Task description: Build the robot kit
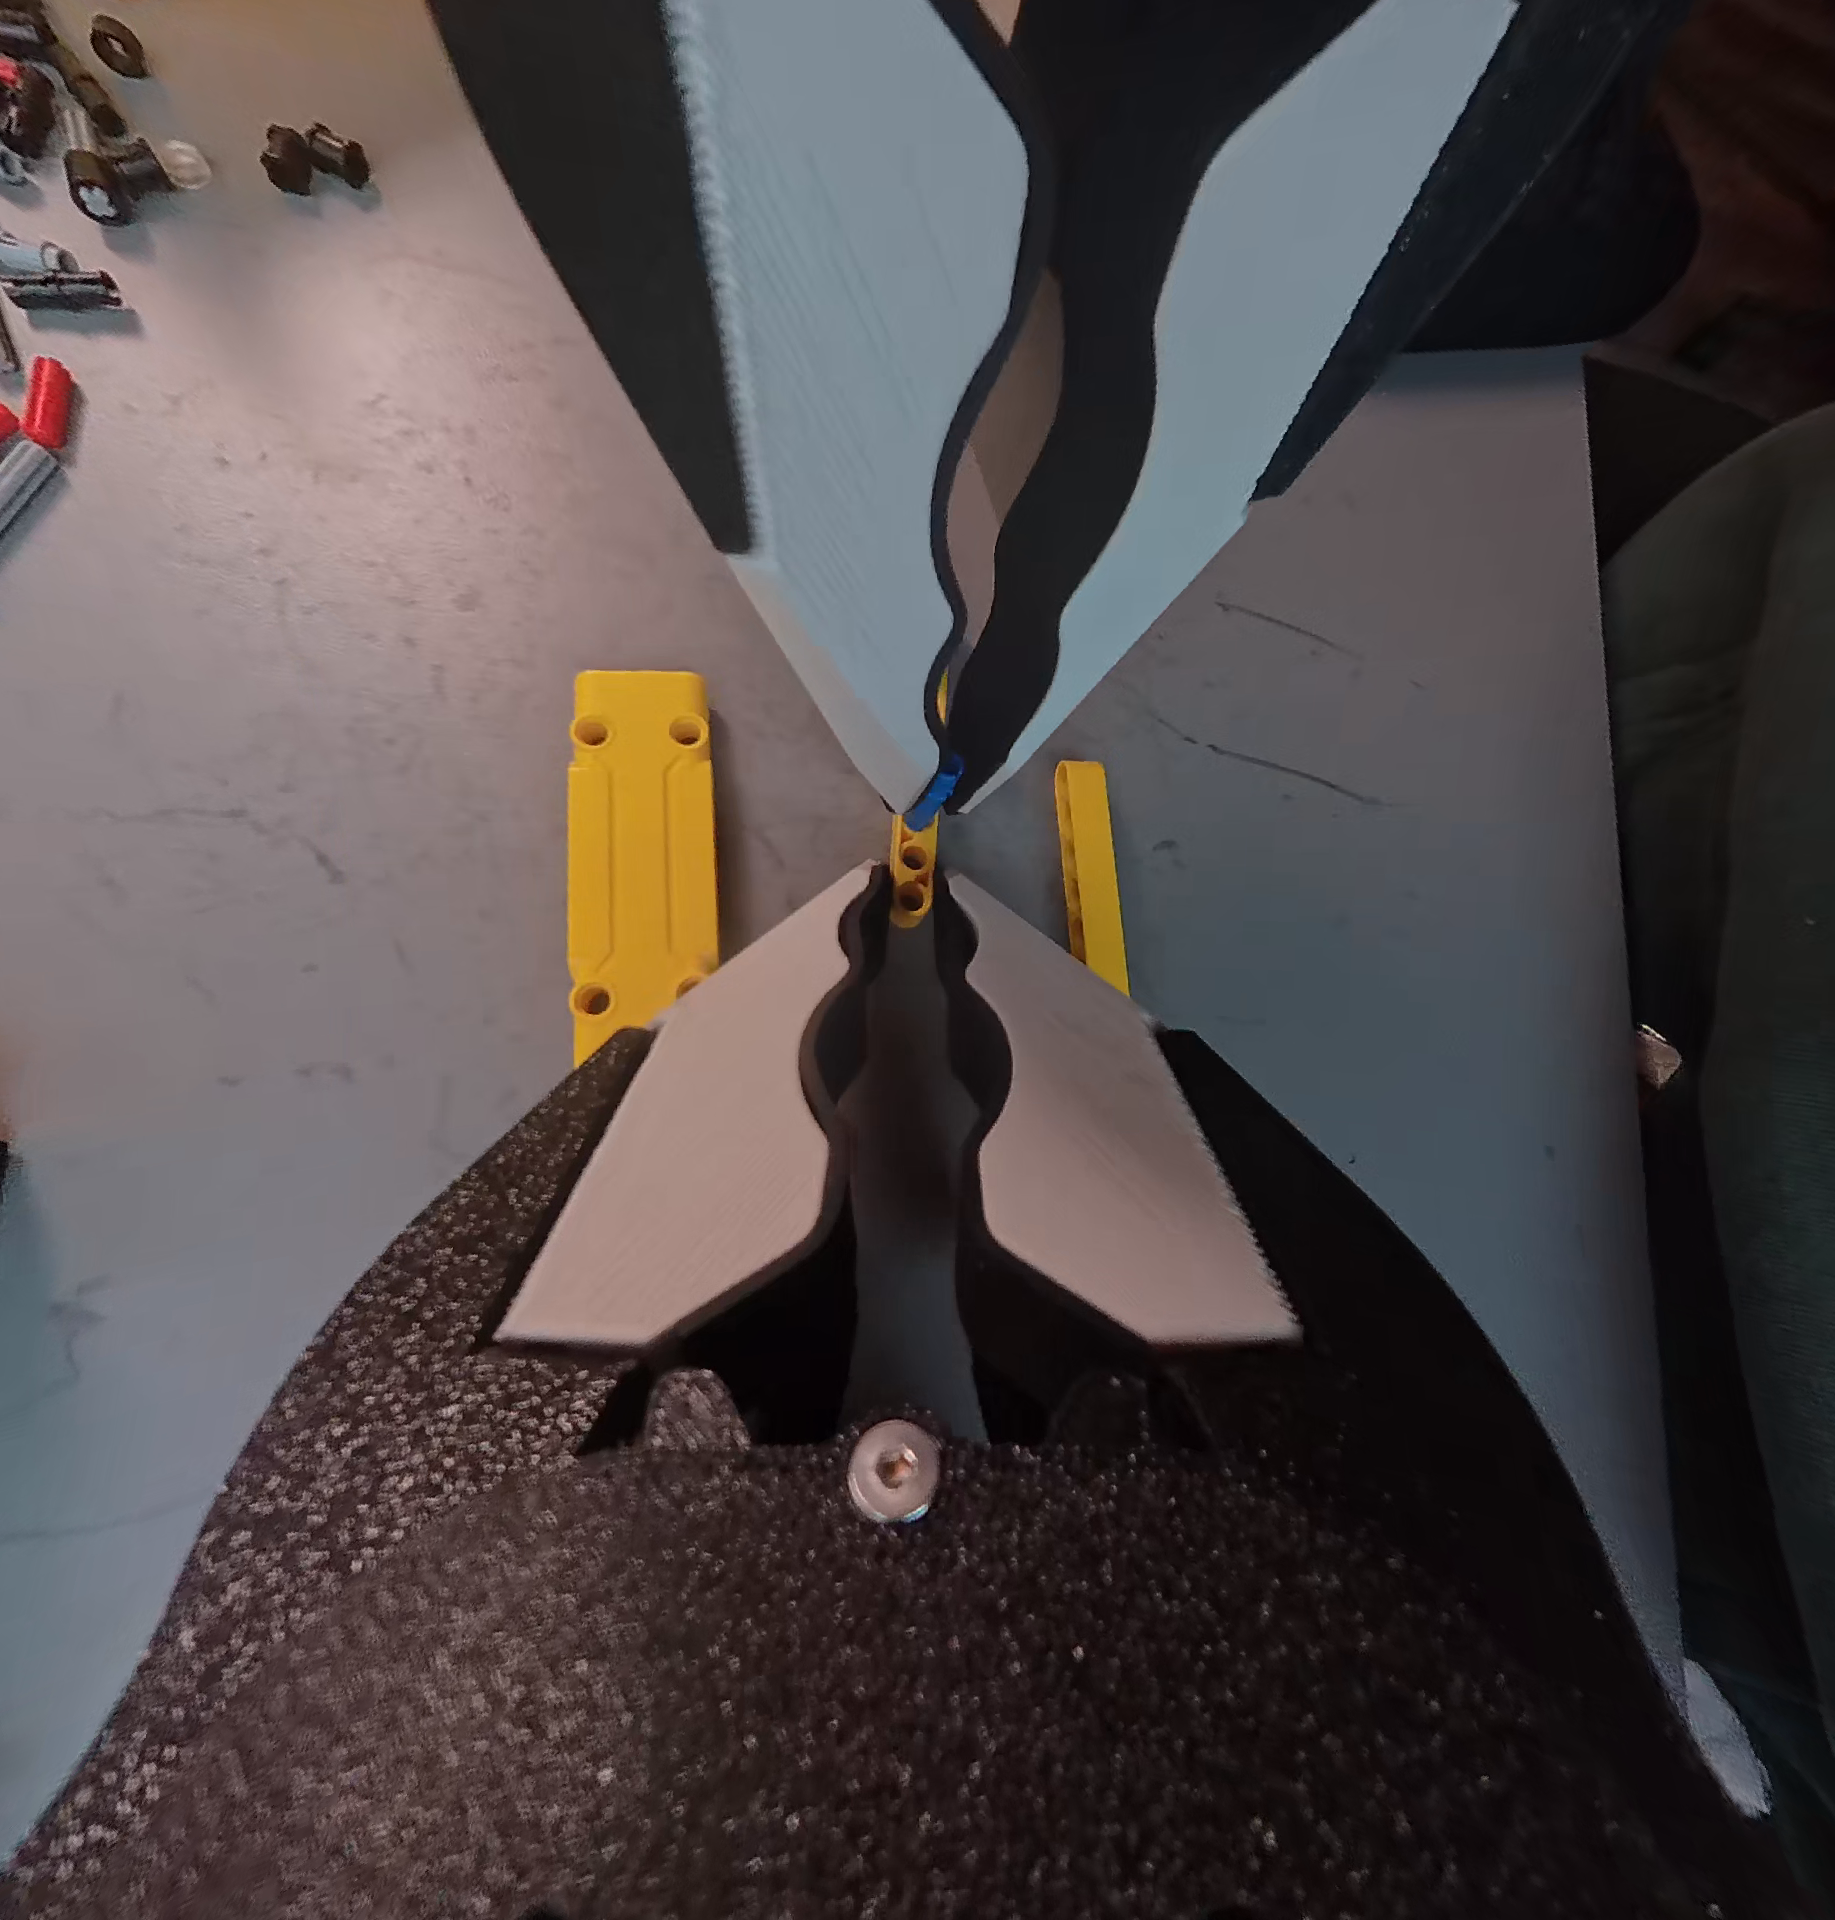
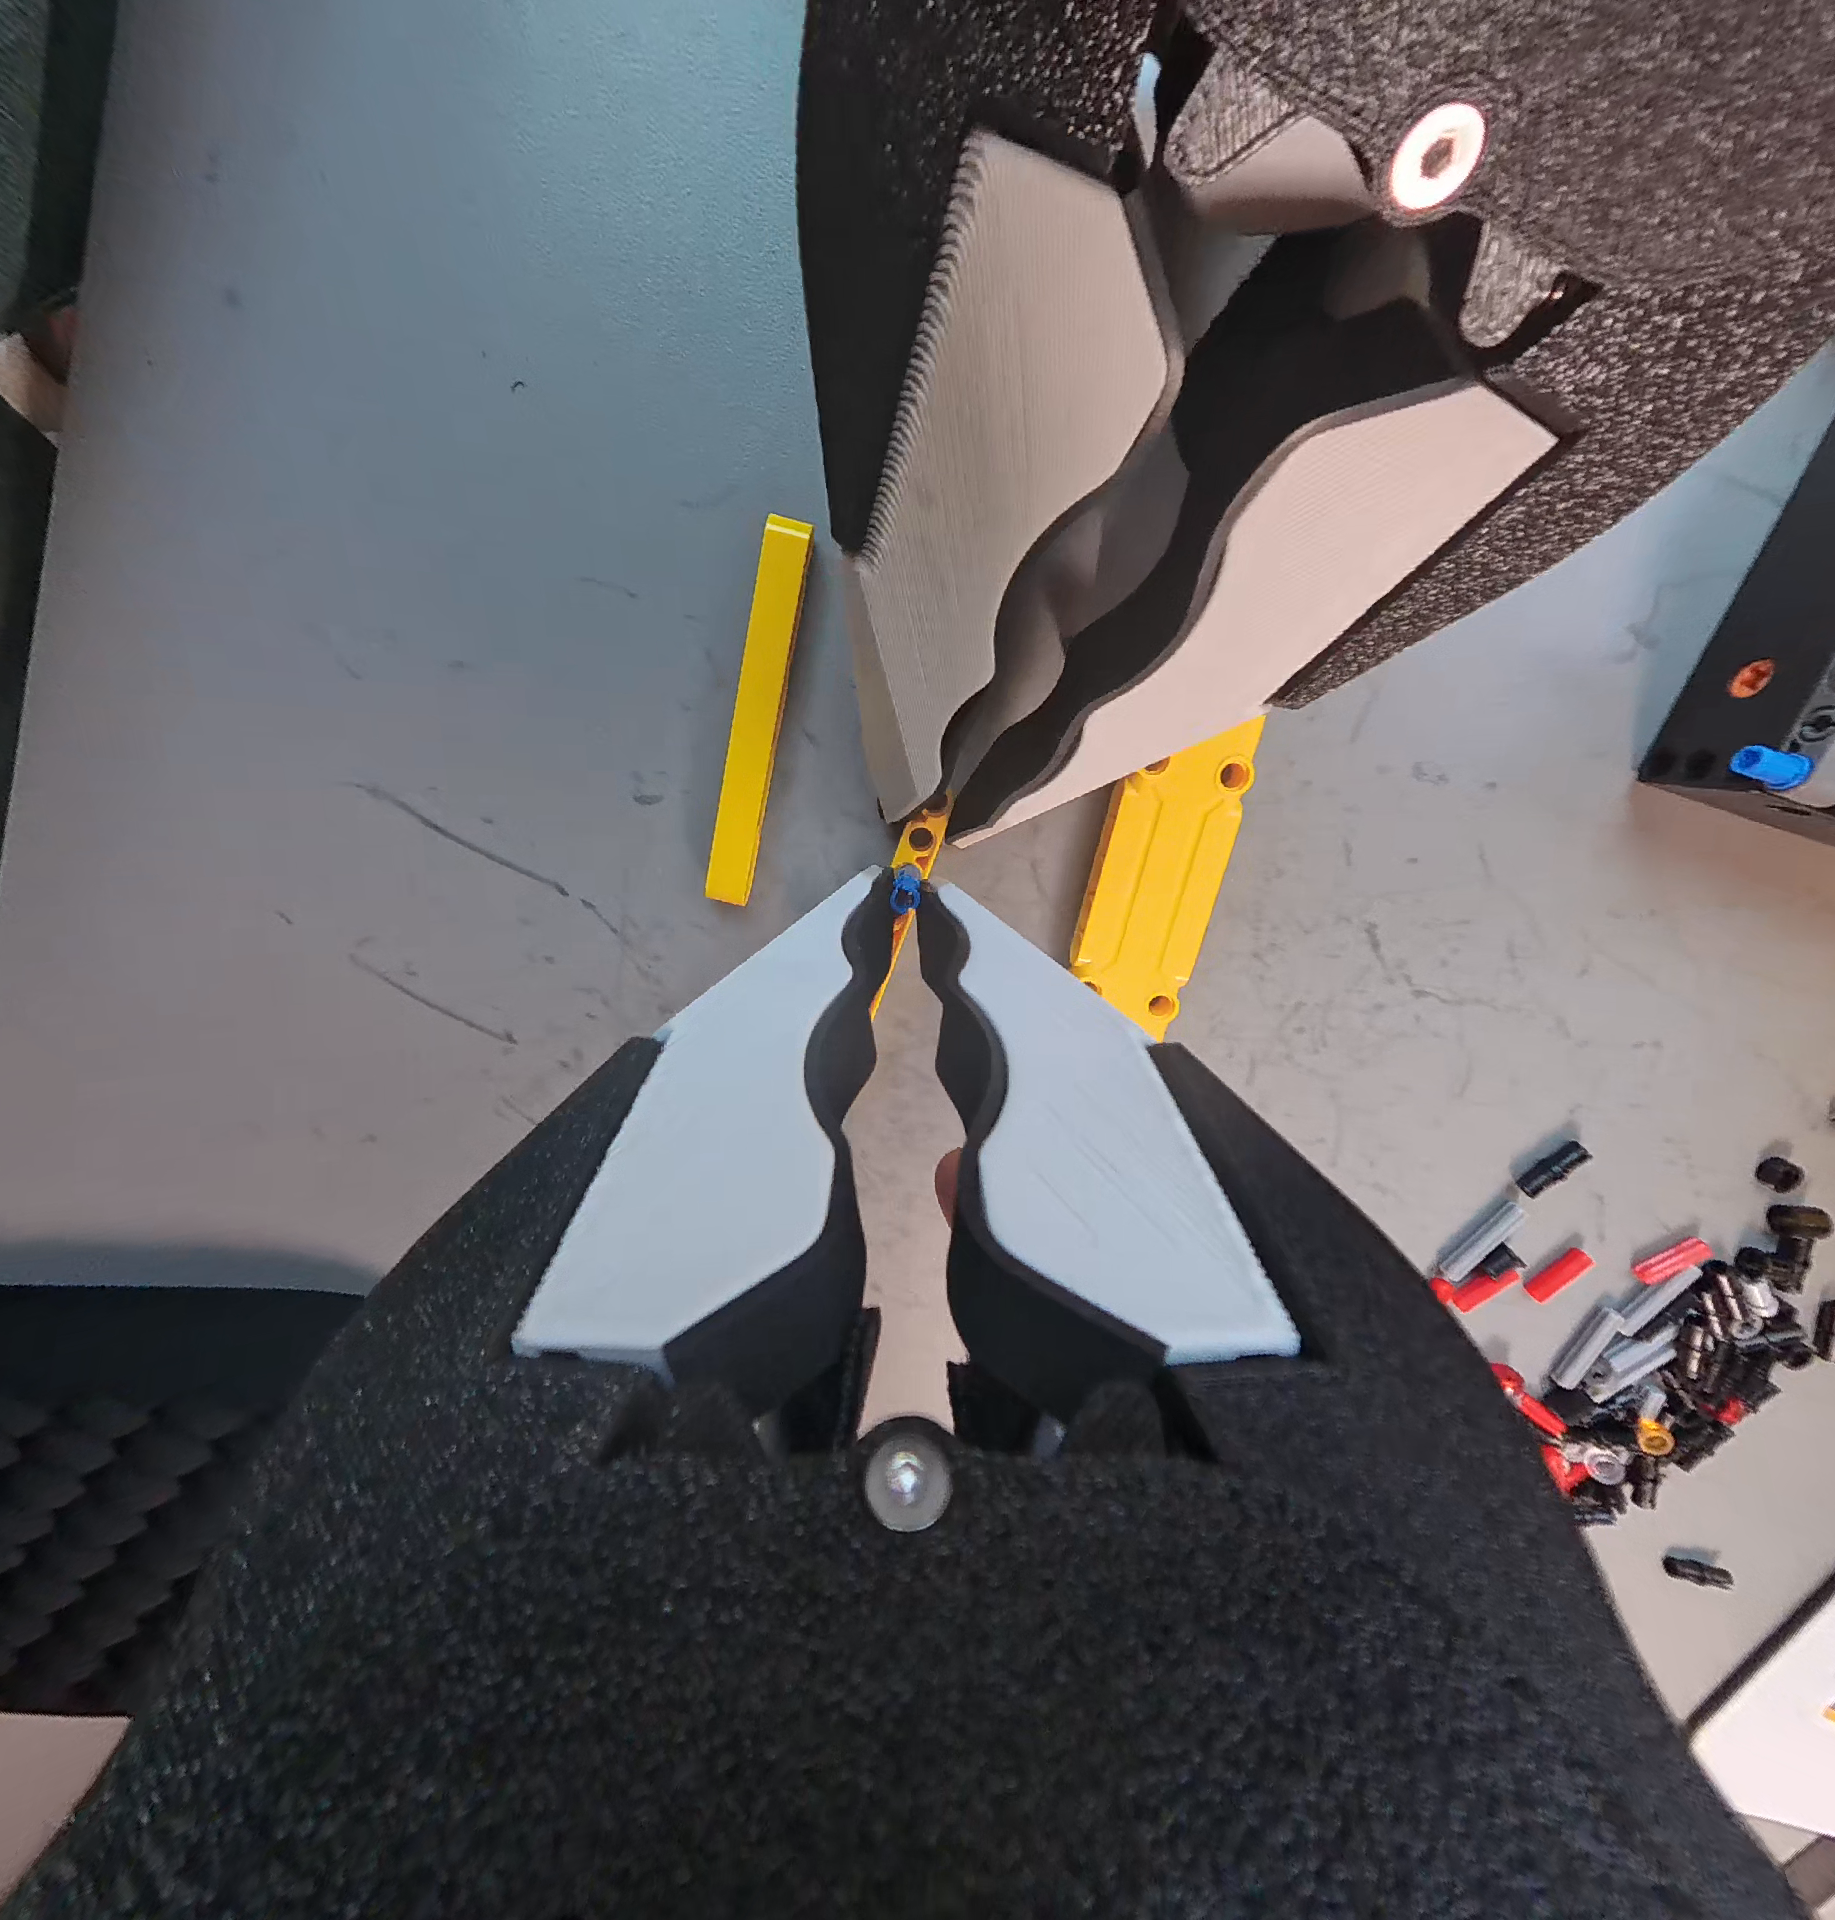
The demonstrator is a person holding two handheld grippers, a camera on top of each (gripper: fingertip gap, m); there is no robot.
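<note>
Left gripper (image 1: 913, 878) closed on short yellow holed beam (image 1: 913, 868), held above the table. Right gripper (image 2: 905, 891) clamps small blue pin (image 2: 904, 894) at the beam's end hole.

We see a grey, scuffed table (image 1: 269, 727) under pale grey gripper fingers (image 1: 726, 1143) with black pads and speckled black housings. The holed beam (image 1: 913, 868) is yellow, the peg (image 2: 904, 891) at its end blue. The flat panel (image 1: 638, 862) and the slim bar (image 2: 762, 717) are yellow too (both plain). The loose pieces (image 2: 1661, 1351) mix black, grey and red.
</note>
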